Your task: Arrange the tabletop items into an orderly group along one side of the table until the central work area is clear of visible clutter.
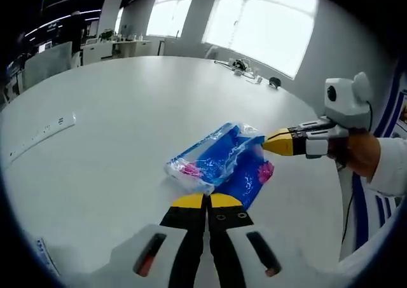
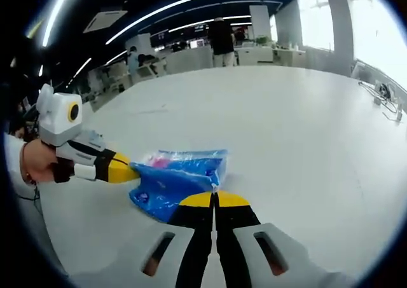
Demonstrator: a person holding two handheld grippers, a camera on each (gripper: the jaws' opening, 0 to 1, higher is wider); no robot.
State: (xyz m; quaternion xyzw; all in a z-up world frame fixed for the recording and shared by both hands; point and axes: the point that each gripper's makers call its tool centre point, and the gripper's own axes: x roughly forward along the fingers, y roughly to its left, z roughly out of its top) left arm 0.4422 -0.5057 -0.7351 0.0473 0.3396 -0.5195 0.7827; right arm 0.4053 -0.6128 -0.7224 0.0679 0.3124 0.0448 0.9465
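Just ahead of both closed jaws, blue plastic packet [image 1: 219, 164] [image 2: 175, 180].

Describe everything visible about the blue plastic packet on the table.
The blue plastic packet is a crinkled, glossy clear wrapper with blue contents and pink patches, lying flat on the white table. The left gripper and the right gripper both meet its edges from opposite sides with jaws closed; whether either actually pinches the plastic is unclear.
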